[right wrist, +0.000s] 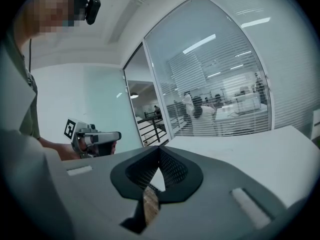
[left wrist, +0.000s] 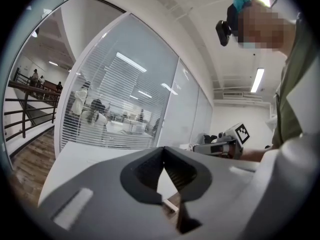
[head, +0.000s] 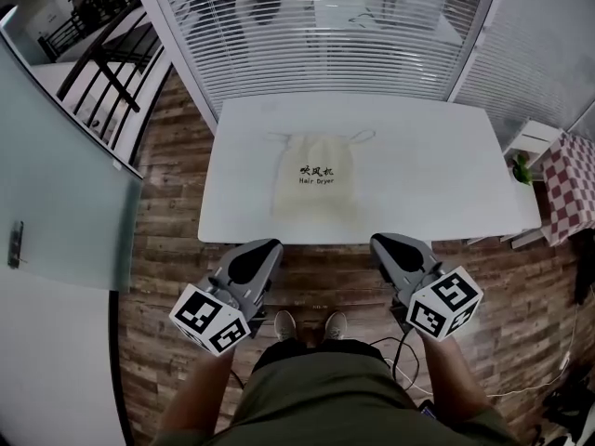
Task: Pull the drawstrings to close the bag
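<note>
Head view: bag (head: 316,177) lies beyond right gripper (head: 387,242).

The bag (head: 316,177) is matt cloth, the table (head: 446,156) smooth, the floor (head: 172,156) wood.

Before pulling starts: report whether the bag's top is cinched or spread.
Spread. The bag lies flat on the table, top edge ungathered, strings slack at both corners.

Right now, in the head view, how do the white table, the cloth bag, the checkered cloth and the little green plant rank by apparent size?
1. white table, by far the largest
2. cloth bag
3. checkered cloth, cut off by the picture's edge, so its place against the bag is unsure
4. green plant, smallest
</note>
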Available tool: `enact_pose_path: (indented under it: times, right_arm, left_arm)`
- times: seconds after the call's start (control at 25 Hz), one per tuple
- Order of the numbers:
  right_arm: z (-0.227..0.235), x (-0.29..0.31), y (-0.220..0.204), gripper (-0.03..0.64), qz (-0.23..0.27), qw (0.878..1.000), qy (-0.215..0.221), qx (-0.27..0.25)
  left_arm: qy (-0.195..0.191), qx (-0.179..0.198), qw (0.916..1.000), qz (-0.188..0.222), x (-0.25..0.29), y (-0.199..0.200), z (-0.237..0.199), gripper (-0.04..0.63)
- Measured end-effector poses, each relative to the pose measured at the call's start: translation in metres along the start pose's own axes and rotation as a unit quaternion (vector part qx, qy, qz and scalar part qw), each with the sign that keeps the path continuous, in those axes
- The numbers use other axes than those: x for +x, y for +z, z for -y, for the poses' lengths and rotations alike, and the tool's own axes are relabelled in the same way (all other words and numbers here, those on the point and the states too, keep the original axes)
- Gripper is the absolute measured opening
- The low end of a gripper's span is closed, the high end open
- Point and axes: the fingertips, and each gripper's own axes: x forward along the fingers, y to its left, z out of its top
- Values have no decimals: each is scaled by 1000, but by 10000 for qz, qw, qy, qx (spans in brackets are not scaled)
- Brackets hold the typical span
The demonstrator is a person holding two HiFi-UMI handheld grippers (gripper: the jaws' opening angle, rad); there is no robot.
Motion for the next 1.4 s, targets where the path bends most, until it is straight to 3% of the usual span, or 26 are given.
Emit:
enact_pose_path:
  times: [0.84, 1.4]
  right_arm:
    - [66, 3, -6, 11, -188, 9998, -11, -54]
    - [89, 76, -1, 11, -367, 9991, -188, 29]
  left_arm:
    - [192, -35, 9998, -84, 56, -10, -10, 8]
    - [74, -219, 9994, -251, 86, -12, -87, 8]
